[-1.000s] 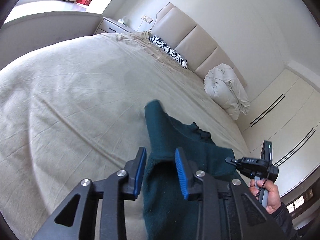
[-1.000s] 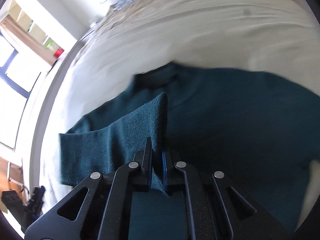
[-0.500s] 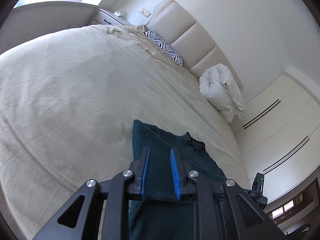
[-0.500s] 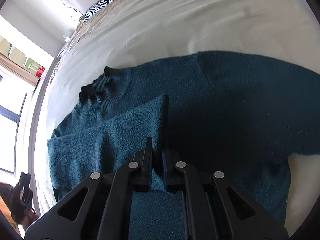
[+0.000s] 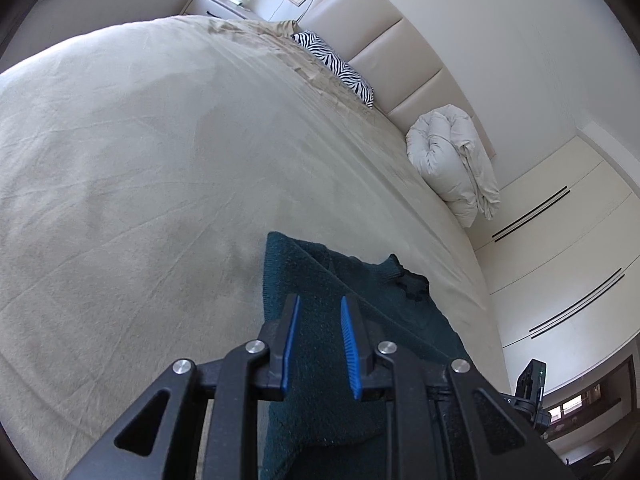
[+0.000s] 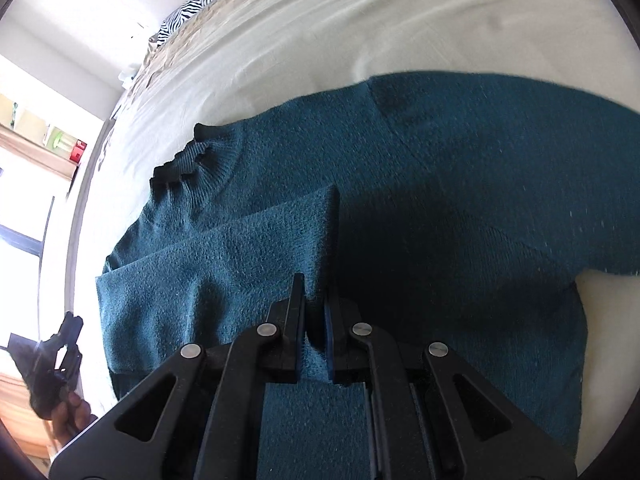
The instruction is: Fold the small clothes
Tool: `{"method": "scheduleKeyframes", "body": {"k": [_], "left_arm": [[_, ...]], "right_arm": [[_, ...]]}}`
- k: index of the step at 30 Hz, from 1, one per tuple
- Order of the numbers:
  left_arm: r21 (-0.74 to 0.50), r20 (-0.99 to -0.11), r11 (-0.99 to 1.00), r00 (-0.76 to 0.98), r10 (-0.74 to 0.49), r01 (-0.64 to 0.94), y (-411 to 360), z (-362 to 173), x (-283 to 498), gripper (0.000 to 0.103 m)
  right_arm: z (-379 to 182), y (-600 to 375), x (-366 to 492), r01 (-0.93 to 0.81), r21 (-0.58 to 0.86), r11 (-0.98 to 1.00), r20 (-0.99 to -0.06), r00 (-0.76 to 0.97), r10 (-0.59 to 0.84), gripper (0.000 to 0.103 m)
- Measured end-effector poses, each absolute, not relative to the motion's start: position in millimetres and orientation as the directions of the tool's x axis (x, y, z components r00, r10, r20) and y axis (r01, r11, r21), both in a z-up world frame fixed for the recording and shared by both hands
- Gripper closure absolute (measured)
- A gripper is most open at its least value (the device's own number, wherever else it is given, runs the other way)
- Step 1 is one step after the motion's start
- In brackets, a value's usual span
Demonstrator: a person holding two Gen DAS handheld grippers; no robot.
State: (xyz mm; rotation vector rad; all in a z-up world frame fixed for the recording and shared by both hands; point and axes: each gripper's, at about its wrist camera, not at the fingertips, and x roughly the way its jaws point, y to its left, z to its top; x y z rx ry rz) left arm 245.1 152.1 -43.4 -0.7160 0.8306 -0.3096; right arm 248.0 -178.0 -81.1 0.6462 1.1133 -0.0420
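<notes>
Beige bed (image 5: 160, 160), sweater (image 6: 460, 180) pinched in right tool (image 6: 314, 312)

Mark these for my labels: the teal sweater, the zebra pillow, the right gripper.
teal sweater (image 6: 460, 184): right wrist view, body panel.
zebra pillow (image 5: 340, 72): left wrist view, striped face.
right gripper (image 6: 314, 300): right wrist view, between fingertips.

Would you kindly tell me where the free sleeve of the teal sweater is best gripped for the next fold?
Grip the right-hand sleeve at its cuff end, near the frame's right edge, coming from the outer side. It lies flat and spread on the bed, so a low approach at its free edge suits. The right tongs grip the folded sleeve.
</notes>
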Motion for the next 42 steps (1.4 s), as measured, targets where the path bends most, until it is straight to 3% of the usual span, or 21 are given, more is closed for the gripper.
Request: {"method": "scheduleKeyframes", "body": {"k": [9,14,18,23,24,26,27,28,34,42], "left_arm": [[-0.673,-0.573,0.74,0.628,-0.526,0.006,142.0,-51.3,265.0,0.082],[-0.655,-0.629,0.755,0.561,-0.538,-0.009,133.3,-72.2,285.0,0.082],[-0.714,-0.61,0.698,0.538,-0.583,-0.052,145.0,-92.7,295.3,0.099],[-0.777,-0.555,0.627,0.526,-0.644,-0.051,157.8,-98.9,304.7,0.099],[-0.789,-0.541,0.613,0.529,-0.654,-0.049,159.8,-98.2,306.5,0.094],[-0.83,-0.494,0.555,0.538,-0.683,-0.057,165.2,-99.7,311.0,0.085],[-0.848,-0.47,0.527,0.544,-0.695,-0.06,167.9,-100.8,313.5,0.083],[-0.855,-0.46,0.515,0.549,-0.698,-0.061,169.1,-100.5,316.5,0.083],[-0.855,-0.455,0.517,0.523,-0.721,-0.031,166.6,-101.4,317.9,0.084],[-0.846,-0.455,0.532,0.478,-0.751,0.03,156.8,-94.1,277.3,0.081]], "right_arm": [[-84.0,-180.1,250.6,0.373,0.5,0.782,-0.837,0.439,0.326,0.097],[-81.8,-181.3,257.4,0.372,0.487,0.79,-0.846,0.428,0.319,0.096],[-90.6,-184.4,264.5,0.36,0.49,0.794,-0.841,0.436,0.321,0.096],[-99.9,-190.4,263.2,0.34,0.533,0.775,-0.813,0.46,0.358,0.093],[-99.5,-192.1,260.7,0.334,0.549,0.766,-0.801,0.471,0.369,0.089],[-97.6,-197.1,253.1,0.316,0.608,0.729,-0.755,0.513,0.407,0.067],[-95.9,-200.6,247.8,0.309,0.644,0.7,-0.725,0.539,0.428,0.046],[-93.9,-203.8,242.8,0.307,0.673,0.673,-0.697,0.566,0.439,0.036],[-87.9,-215.9,223.3,0.294,0.761,0.578,-0.613,0.617,0.494,0.035],[-89.0,-209.9,191.9,0.292,0.781,0.552,-0.593,0.621,0.513,0.035]]}}
